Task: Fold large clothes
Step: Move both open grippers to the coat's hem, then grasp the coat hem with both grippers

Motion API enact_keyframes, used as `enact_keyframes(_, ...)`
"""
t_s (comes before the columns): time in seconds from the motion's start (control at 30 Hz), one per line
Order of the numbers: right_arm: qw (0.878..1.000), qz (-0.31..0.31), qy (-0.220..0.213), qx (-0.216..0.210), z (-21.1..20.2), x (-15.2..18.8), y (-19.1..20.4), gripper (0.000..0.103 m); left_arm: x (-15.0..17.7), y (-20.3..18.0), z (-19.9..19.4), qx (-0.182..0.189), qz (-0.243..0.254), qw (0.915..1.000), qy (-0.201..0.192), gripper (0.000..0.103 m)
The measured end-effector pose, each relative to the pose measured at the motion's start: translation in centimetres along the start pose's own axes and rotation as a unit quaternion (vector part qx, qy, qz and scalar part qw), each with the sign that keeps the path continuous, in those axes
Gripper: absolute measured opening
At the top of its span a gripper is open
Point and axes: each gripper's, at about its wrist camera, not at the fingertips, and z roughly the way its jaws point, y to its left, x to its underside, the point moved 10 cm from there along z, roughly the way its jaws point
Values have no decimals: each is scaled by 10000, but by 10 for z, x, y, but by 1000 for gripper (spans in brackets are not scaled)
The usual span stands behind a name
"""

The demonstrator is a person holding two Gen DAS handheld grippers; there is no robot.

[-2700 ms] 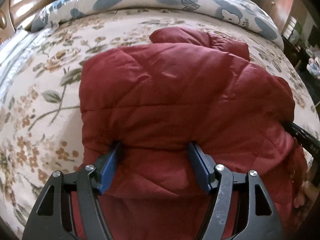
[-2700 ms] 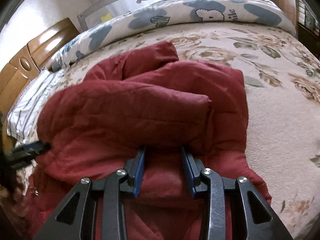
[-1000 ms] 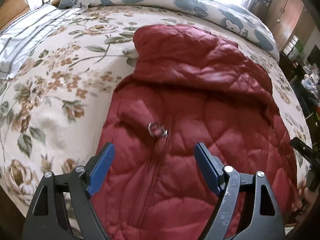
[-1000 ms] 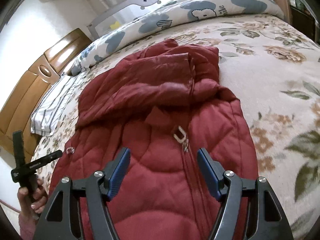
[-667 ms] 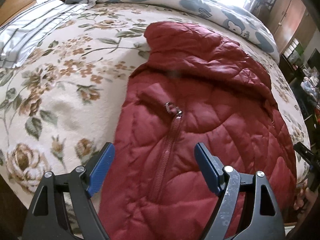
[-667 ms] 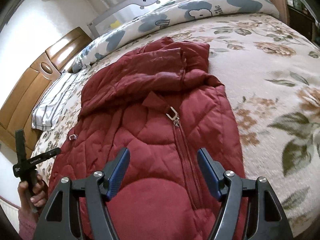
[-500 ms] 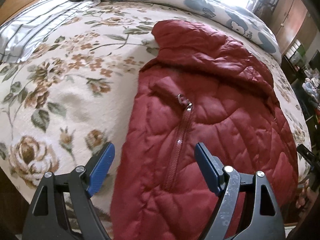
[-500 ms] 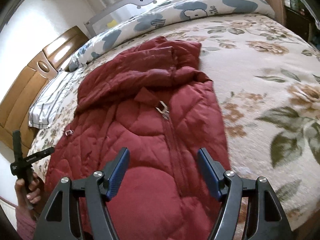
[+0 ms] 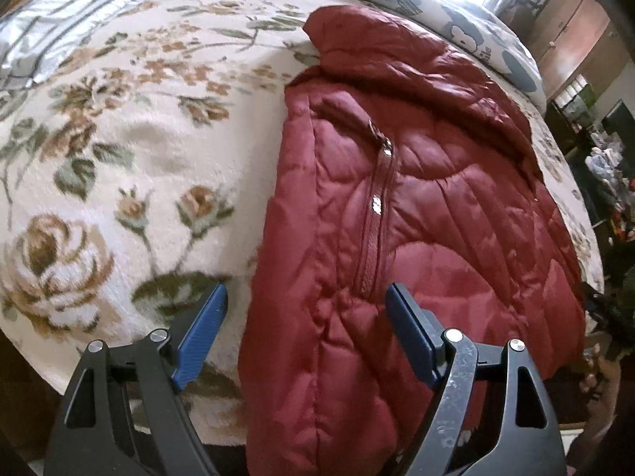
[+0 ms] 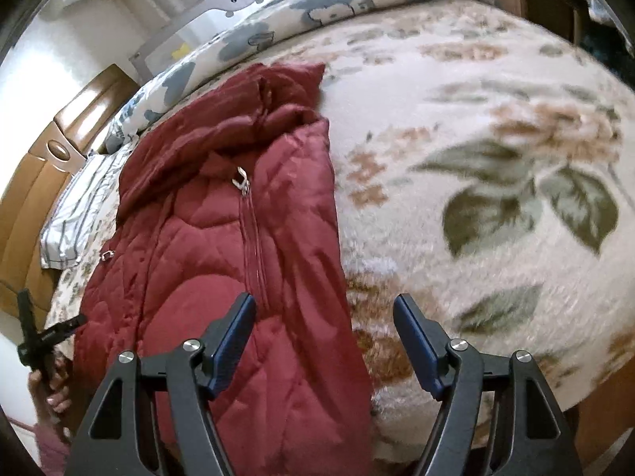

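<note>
Left wrist view: a quilted red jacket (image 9: 416, 206) lies lengthwise on a flowered blanket (image 9: 111, 166), filling the centre and right of the frame, its hood toward the upper centre and its lower hem hanging over the near edge of the bed at the bottom. A zip pull (image 9: 383, 144) sits just above centre. The left gripper (image 9: 305, 303) at the bottom of the frame has its blue-padded tongs spread apart, holding nothing; the left pad (image 9: 200, 331) is over the blanket, the right pad over the jacket.

Right wrist view: the same jacket (image 10: 222, 238) occupies the left half of the frame, with the blanket (image 10: 496, 166) at right. The right gripper (image 10: 325, 313) is likewise spread apart and empty, straddling the jacket's right edge. A blue-patterned quilt (image 10: 317, 4) lies along the top, a striped pillow (image 10: 75, 218) and a wooden headboard (image 10: 43, 158) at left. At lower left, a hand (image 10: 51, 384) holds the other gripper's handle.
</note>
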Motion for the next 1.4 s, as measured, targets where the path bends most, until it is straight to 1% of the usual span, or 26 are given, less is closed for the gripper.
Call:
enact_keyframes(0.1,9998,-78,164,-63,6,11,2,73,7,-2,1,70,46,9999,60,82)
enact_keyframes(0.2,9992,-155,331,-177,9,23,6,73,16,-4,3,255,48,9995,182,82)
enact_keyframes(0.27,9988,-173,358,-273,8,28,7,73,21,-4,4,344,35,9991,241,82)
enact_keyframes(0.37,9977,-188,392,-529,5,35,10,73,27,-3,5,432,52,9986,313,82)
enact_keyframes(0.43,9964,-256,454,-665,4,41,13,72,32,-4,5,511,96,9980,368,82)
enact_keyframes(0.53,9945,-471,526,-768,4,50,20,68,38,-7,4,609,224,9970,429,82)
enact_keyframes(0.63,9937,-581,535,-793,5,50,23,68,43,-16,3,700,376,9958,448,83)
enact_keyframes(0.73,9934,-473,535,-896,10,48,22,68,49,-25,5,769,577,9941,498,82)
enact_keyframes(0.8,9931,-458,547,-928,11,46,22,68,52,-29,5,741,714,9935,497,82)
enact_keyframes(0.9,9928,-478,564,-940,12,46,22,68,51,-28,8,761,693,9934,513,82)
enact_keyframes(0.93,9929,-474,567,-934,12,46,22,68,50,-27,8,775,683,9933,516,79)
enact_keyframes(0.97,9930,-488,562,-914,12,46,23,68,50,-28,8,786,693,9932,506,70)
enact_keyframes(1.0,9931,-514,557,-890,12,46,23,67,49,-30,7,800,741,9928,486,64)
enact_keyframes(1.03,9932,-562,539,-860,12,46,24,64,49,-32,5,790,814,9925,453,52)
enact_keyframes(1.07,9932,-601,509,-854,10,46,26,53,49,-35,3,776,880,9922,425,40)
enact_keyframes(1.1,9931,-615,486,-868,10,46,28,40,48,-37,1,729,943,9922,372,36)
enact_keyframes(1.17,9931,-629,423,-895,7,45,33,29,45,-40,-1,628,988,9926,308,26)
enact_keyframes(1.2,9932,-652,371,-895,4,43,35,25,42,-41,-4,563,1006,9930,258,24)
enact_keyframes(1.27,9931,-695,265,-906,0,39,39,23,38,-44,-8,520,1014,9933,174,19)
enact_keyframes(1.4,9917,-681,-47,-1093,-14,27,48,20,26,-53,-22,502,1031,9934,-66,17)
